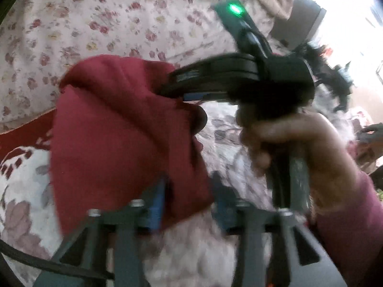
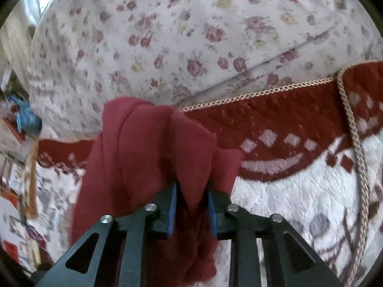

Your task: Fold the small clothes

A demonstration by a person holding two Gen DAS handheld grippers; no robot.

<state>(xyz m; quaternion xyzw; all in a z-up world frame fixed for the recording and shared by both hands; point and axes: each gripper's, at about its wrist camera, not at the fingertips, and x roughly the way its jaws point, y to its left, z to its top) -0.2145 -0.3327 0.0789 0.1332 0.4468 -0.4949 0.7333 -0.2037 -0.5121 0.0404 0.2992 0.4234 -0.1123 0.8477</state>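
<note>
Matt dark-red knit cloth (image 2: 148, 157), fluffy woven blanket (image 2: 299, 191), smooth flowered cotton sheet (image 2: 167, 35), twisted cord trim (image 2: 359, 157).

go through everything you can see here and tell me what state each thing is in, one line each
Dark red knit garment: bunched, draped over both grippers.
Left gripper: jaws apart, red cloth between them, not pinched.
Right gripper: jaws apart, a fold of cloth hanging between the blue pads.
Red and white plush blanket: spread flat.
Floral bedsheet: spread, lightly creased.
</note>
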